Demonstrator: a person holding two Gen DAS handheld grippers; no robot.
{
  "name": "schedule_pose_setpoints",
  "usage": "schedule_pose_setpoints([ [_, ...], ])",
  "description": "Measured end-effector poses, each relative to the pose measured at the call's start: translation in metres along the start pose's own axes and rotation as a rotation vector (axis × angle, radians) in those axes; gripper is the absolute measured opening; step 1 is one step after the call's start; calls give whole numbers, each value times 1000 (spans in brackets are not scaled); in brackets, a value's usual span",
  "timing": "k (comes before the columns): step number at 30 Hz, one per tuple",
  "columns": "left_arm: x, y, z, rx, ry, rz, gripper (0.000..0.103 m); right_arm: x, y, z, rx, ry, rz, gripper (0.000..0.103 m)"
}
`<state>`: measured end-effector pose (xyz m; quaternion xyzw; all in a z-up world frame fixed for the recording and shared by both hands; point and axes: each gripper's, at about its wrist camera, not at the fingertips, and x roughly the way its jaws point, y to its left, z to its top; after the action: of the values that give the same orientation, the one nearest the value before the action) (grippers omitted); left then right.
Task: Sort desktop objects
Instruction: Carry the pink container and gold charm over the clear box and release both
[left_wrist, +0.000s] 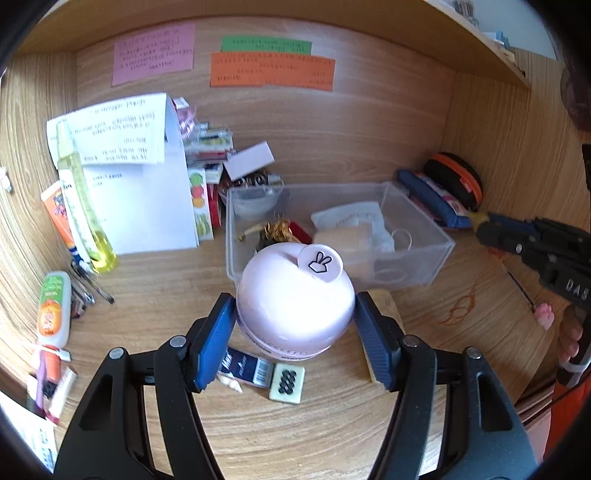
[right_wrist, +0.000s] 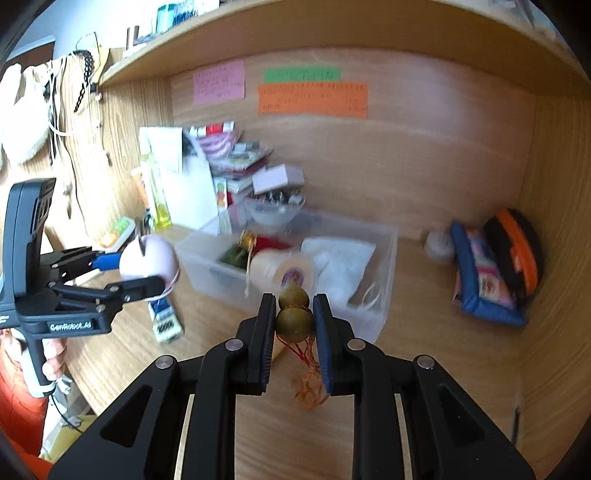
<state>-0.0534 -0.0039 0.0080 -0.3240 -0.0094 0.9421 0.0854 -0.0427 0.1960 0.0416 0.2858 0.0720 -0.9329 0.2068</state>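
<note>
- The relation that matters for the coming move is between the two held things and the clear rectangular plastic bin (left_wrist: 417, 236): in the left wrist view the bin lies just behind and above the held jar, toward the centre of the frame, and its open top faces up.
- The left gripper (left_wrist: 295, 317) is clamped on a pale pink round plastic jar with a small rabbit sticker on its lid (left_wrist: 295, 291). The blue pads press on its left and right sides, and the jar sits upright between them, above the wooden desk top (left_wrist: 258, 435).
- The right gripper (right_wrist: 294, 314) is clenched on a small olive-brown gourd-shaped charm (right_wrist: 293, 314). Its long axis points forward along the fingers, the small bulb away from the camera, and a red-orange tassel (right_wrist: 308, 387) hangs below it (a little blurred).
- In the right wrist view the bin lies directly past the charm, in the middle of the frame, so the right hand seems the nearer one to it. The left gripper with the jar appears at the left edge, beside the left end of the bin.
- The bin holds already a roll of cream tape (right_wrist: 284, 269), a white pouch (left_wrist: 354, 221) and some gold and red things.
- Judging from this, both things are lifted clear of the desk and each would go forward and down over the bin wall. The two hands should not cross there.
- Under the jar lie a dark blue packet (left_wrist: 245, 367) and a pale green tile with dark dots (left_wrist: 287, 382), not yet sorted.
</note>
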Motion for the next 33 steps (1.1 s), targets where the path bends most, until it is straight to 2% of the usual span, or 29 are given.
schedule_pose_setpoints([
  [10, -8, 7, 37, -1, -51, 2, 65, -11, -4, 57, -49, -102, -39, 18],
  [17, 3, 13, 61, 1, -59, -2, 65, 7, -9, 89, -70, -118, -69, 18],
  [23, 27, 17, 71, 4, -35, -4, 65, 44, -14, 97, -64, -74, -65, 18],
  [33, 81, 15, 71, 2, 54, -24, 65, 101, -33, 72, -28, 44, -38, 19],
])
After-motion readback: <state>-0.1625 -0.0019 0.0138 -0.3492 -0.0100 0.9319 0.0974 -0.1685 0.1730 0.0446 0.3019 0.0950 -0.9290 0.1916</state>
